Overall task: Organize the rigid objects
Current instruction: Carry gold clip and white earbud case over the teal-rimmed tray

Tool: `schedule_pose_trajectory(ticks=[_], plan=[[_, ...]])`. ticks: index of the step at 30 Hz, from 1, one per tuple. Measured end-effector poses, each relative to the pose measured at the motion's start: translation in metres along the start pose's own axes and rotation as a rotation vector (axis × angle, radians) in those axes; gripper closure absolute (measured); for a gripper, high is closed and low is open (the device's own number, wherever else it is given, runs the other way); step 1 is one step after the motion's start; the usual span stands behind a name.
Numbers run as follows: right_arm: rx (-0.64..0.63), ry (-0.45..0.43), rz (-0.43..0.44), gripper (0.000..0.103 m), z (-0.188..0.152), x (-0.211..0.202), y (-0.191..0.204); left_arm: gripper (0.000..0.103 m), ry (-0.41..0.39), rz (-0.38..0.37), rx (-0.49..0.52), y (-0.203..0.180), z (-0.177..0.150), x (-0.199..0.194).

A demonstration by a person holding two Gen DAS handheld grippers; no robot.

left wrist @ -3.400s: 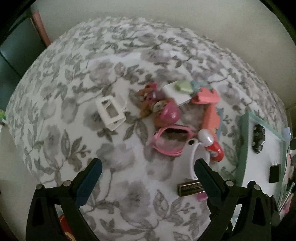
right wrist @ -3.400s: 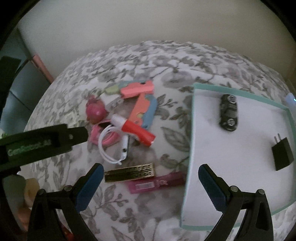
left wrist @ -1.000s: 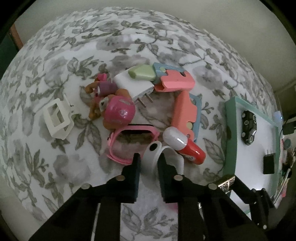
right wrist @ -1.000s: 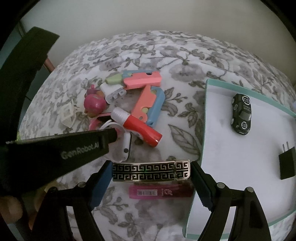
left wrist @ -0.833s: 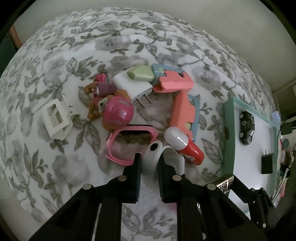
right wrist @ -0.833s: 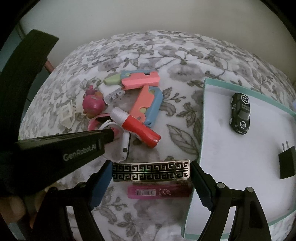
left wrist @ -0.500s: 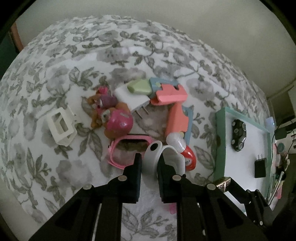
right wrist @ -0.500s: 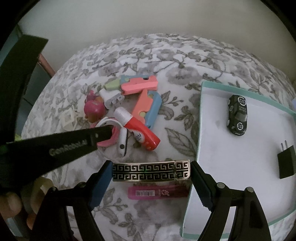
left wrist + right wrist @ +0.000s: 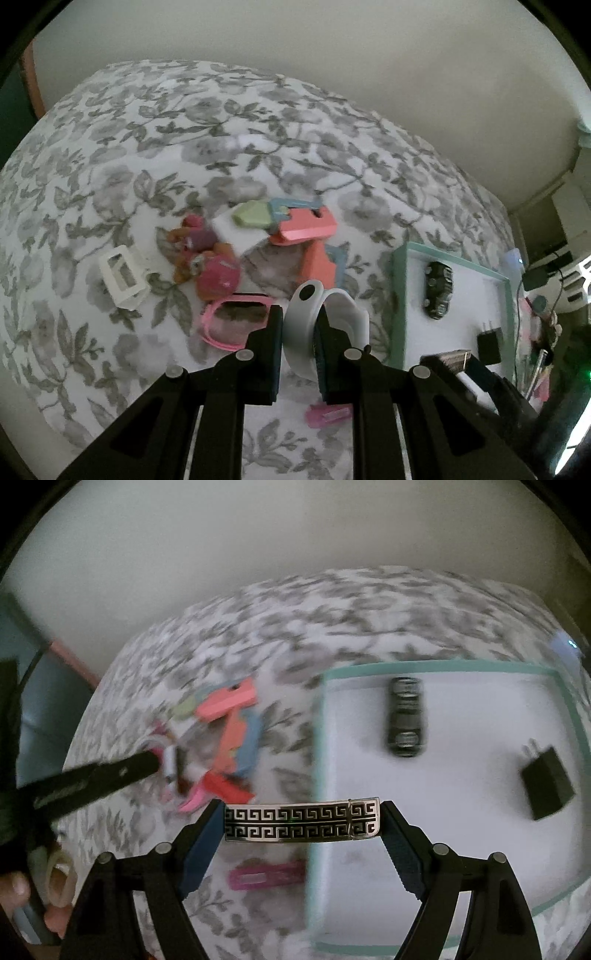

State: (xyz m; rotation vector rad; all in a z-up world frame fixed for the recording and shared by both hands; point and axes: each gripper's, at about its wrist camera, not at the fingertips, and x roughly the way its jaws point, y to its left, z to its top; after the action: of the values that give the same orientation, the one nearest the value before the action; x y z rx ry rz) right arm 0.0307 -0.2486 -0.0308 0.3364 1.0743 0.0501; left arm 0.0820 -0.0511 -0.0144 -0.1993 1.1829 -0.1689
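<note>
Metal, flat and stiff, the Greek-key clasp [image 9: 302, 819] sits end to end between the pads of my right gripper [image 9: 302, 821], which is spread wide yet pinching it by its two short ends, hanging over the near left edge of the teal-rimmed tray [image 9: 436, 666]. I judge it light but slick, with polished faces and thin ends, so the hold looks narrow and a twist of the wrist could let it pivot or slip; gripping across the long flat sides would seem safer. My left gripper [image 9: 298, 332] is pressed nearly together on a white smooth band [image 9: 317, 321], a curved wristband-like piece with a dark dot near its top, held clear above the floral bedspread [image 9: 184, 147]. That band looks light and somewhat springy, its loop free to swing behind the pads, so I would keep the pinch on the thick part by the dot. Inside the tray a dark toy car [image 9: 404, 716] and a black plug adapter [image 9: 546, 782] already lie well apart, leaving bare floor between them and the near rim. On the bedspread the pink frame [image 9: 236, 325], coral blocks [image 9: 306, 229], a white clip [image 9: 123, 277] and a pink figure [image 9: 214, 273] wait in a loose pile.
</note>
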Motion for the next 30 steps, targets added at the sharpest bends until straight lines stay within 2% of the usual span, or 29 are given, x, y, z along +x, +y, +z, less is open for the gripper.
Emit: schedule_pose_trajectory(ticks=[6, 17, 25, 30], plan=[[0.129, 0.003, -0.097, 0.019, 0.0, -0.001, -0.055, 0.087, -0.002, -0.027, 0.064, -0.033, -0.005, -0.004], [0.319, 0.029, -0.233, 0.018, -0.01, -0.01, -0.133, 0.087, 0.055, -0.05, 0.284, -0.122, -0.037, 0.018], [0.501, 0.018, -0.238, 0.018, -0.02, -0.017, -0.177, 0.086, 0.124, -0.047, 0.385, -0.159, -0.067, 0.043], [0.505, 0.029, -0.268, 0.018, -0.022, -0.015, -0.183, 0.086, 0.14, -0.011, 0.438, -0.17, -0.078, 0.057]])
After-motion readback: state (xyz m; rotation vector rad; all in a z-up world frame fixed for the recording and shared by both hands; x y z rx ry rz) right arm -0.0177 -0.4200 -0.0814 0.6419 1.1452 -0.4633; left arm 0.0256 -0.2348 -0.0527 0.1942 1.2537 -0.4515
